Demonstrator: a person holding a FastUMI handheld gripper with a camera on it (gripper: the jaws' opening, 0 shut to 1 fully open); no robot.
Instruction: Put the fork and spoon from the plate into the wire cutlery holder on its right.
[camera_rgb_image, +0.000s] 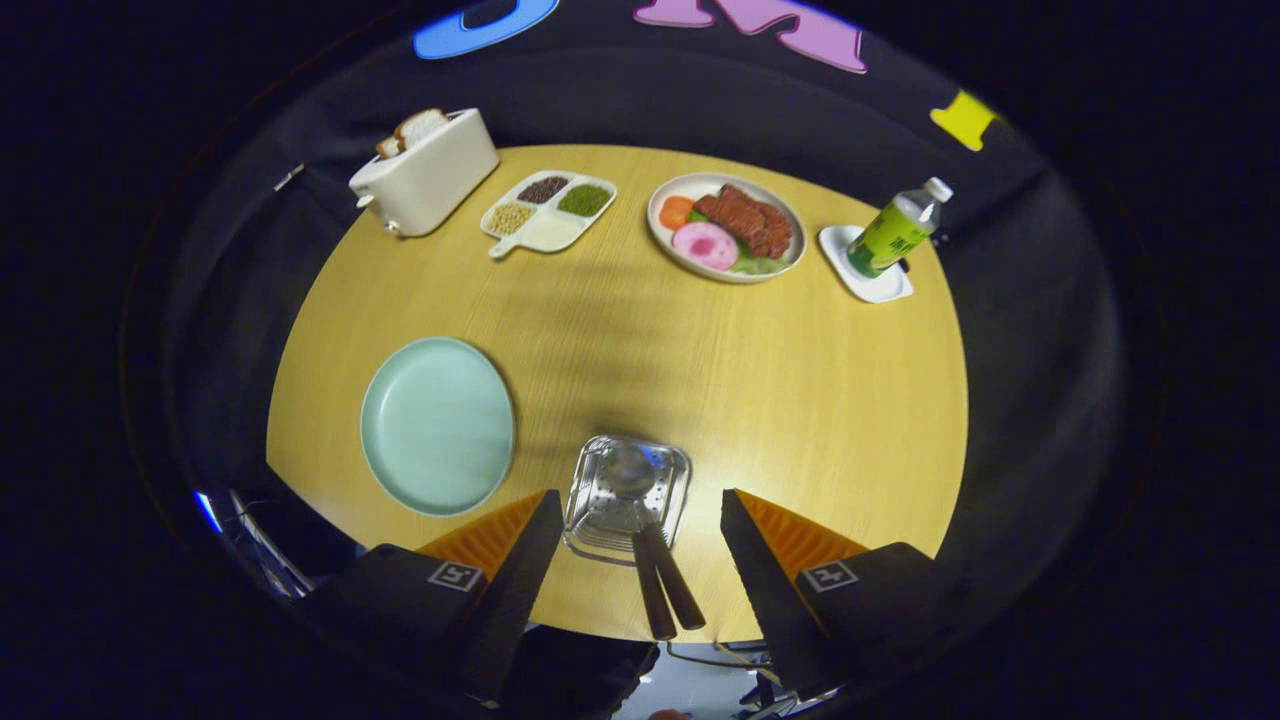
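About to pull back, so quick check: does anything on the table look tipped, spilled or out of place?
Nothing stands out. Two cutlery handles stand in the wire cutlery holder, leaning toward the open fingers. The green plate is bare. The bottle looks upright on its coaster.

1. The gripper view looks steeply down from above the round table (800, 400), facing its far edge.
2. It sits close over the holder (627, 495), between the spread fingers (520, 570).
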